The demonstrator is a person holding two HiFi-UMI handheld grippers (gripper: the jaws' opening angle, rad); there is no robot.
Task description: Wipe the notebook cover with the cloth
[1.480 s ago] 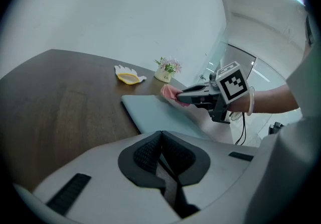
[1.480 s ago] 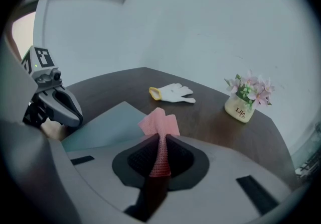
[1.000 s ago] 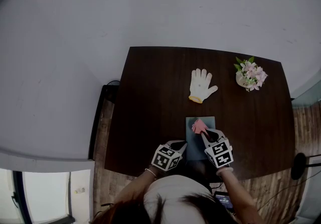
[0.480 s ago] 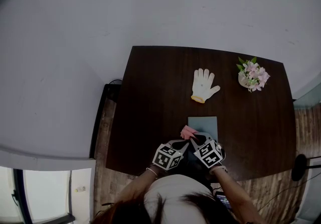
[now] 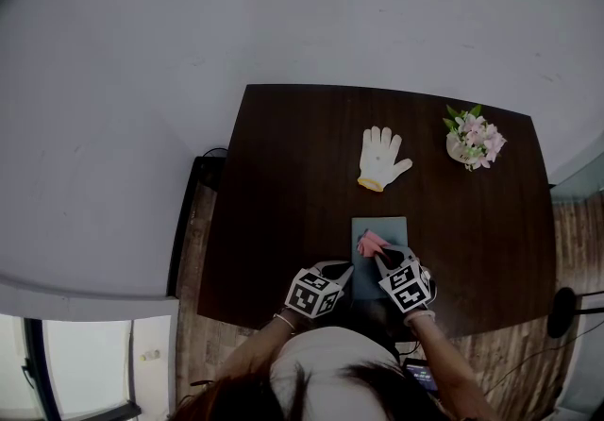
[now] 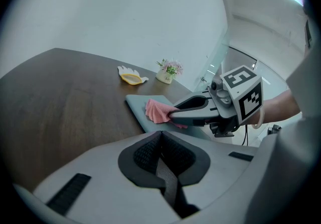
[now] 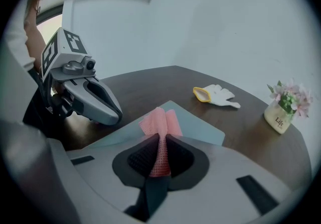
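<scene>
A grey-blue notebook (image 5: 387, 229) lies flat near the table's front edge. My right gripper (image 5: 378, 258) is shut on a pink cloth (image 5: 370, 241), which rests on the cover's left half. In the right gripper view the cloth (image 7: 161, 122) fans out from between the jaws over the notebook (image 7: 200, 128). My left gripper (image 5: 345, 270) is shut with nothing in it, its tip beside the notebook's near left corner. From the left gripper view, the right gripper (image 6: 174, 113) presses the cloth (image 6: 157, 111) onto the notebook (image 6: 136, 103).
A white work glove (image 5: 379, 157) with a yellow cuff lies at the middle of the dark wooden table (image 5: 283, 183). A small pot of pink flowers (image 5: 472, 141) stands at the far right. The table's front edge is just under the grippers.
Half a second ago the cloth was off the notebook's left edge. The right gripper has carried it right and away, back onto the cover. The left gripper has stayed put.
</scene>
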